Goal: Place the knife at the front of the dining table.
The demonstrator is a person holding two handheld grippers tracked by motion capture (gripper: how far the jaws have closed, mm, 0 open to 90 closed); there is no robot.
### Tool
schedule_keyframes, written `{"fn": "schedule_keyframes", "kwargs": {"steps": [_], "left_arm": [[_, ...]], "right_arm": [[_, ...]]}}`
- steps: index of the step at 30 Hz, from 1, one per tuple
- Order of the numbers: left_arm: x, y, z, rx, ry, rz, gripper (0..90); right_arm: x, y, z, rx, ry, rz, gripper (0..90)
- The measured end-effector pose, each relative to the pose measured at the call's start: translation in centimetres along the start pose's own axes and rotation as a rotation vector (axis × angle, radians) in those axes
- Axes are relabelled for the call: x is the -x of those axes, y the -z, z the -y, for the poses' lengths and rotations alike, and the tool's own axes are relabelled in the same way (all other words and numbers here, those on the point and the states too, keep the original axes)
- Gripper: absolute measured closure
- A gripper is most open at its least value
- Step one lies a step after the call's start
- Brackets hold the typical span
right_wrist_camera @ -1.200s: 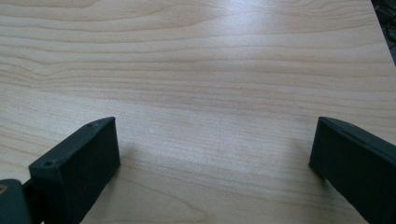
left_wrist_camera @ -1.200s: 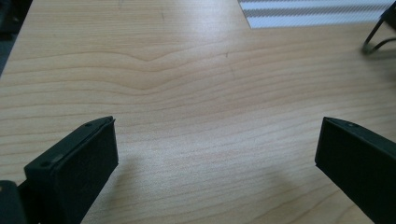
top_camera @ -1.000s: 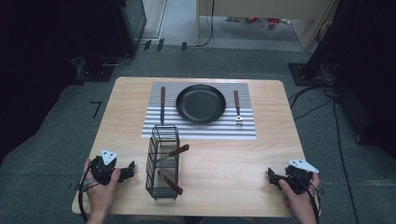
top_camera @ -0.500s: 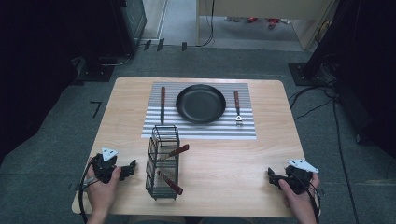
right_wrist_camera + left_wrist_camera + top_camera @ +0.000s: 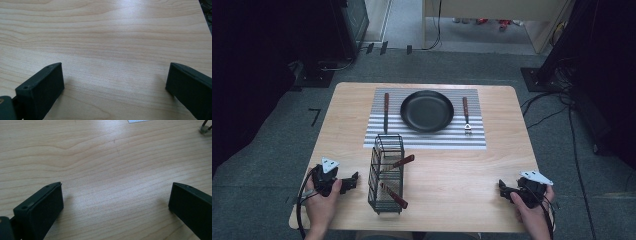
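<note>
My left gripper [image 5: 353, 181] rests on the wooden table [image 5: 462, 170] with jaws spread wide and empty, just beside the black wire basket [image 5: 387, 172], which lies near the front edge holding two wooden-handled utensils [image 5: 394, 195]. My right gripper [image 5: 504, 189] rests at the front right corner, well apart, jaws equally wide, holding nothing.

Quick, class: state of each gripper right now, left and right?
Left gripper: open, holding nothing, jaws wide apart over the bare wooden table.
Right gripper: open, holding nothing, jaws wide apart over the table.
</note>
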State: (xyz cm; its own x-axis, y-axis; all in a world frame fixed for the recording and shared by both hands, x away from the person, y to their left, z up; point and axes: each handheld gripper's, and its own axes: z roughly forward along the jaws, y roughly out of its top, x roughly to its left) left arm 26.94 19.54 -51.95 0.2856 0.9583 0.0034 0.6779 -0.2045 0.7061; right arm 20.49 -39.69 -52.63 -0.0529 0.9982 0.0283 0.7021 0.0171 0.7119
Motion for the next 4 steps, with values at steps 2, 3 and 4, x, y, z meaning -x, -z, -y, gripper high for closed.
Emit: {"fn": "schedule_keyframes", "kwargs": {"steps": [2,3,4], "left_arm": [[0.00,0.00,0.00,0.000,0.000,0.000,0.0],[0.00,0.00,0.00,0.000,0.000,0.000,0.0],[0.00,0.00,0.00,0.000,0.000,0.000,0.0]], "right_arm": [[0.00,0.00,0.00,0.000,0.000,0.000,1.1],[0.00,0.00,0.00,0.000,0.000,0.000,1.0],[0.00,0.00,0.00,0.000,0.000,0.000,1.0]]}}
